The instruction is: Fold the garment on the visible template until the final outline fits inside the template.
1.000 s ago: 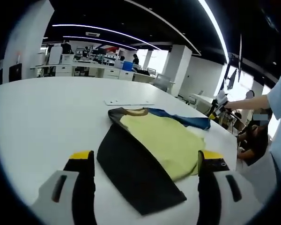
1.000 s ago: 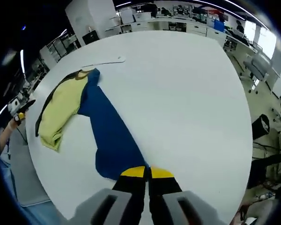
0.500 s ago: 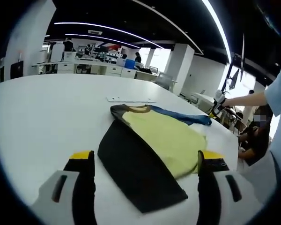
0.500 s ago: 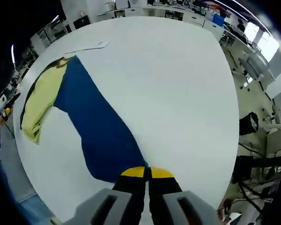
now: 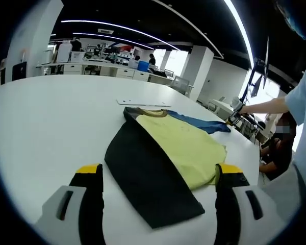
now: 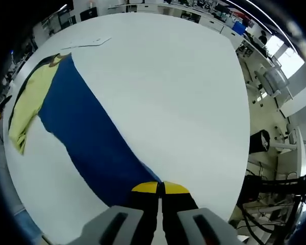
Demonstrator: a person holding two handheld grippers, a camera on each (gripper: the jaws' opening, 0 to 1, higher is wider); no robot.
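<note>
Bare white table (image 5: 46,117) all round — only the garment (image 5: 158,163) intrudes.

In the left gripper view, the left gripper (image 5: 159,176) hangs low over the table with its two yellow-tipped black jaws spread wide apart, nothing between them. At the right edge of that view the person's bare forearm (image 5: 268,106) reaches outward from a pale short sleeve (image 5: 302,102), level and extended, and ends at the right gripper (image 5: 236,113), seen small and far off. In the right gripper view, the right gripper (image 6: 159,188) has its yellow-tipped jaws pressed together, pinching the end of the blue sleeve (image 6: 86,135), which runs taut away from the tips. Its grey body flares out below the jaws on both sides.
</note>
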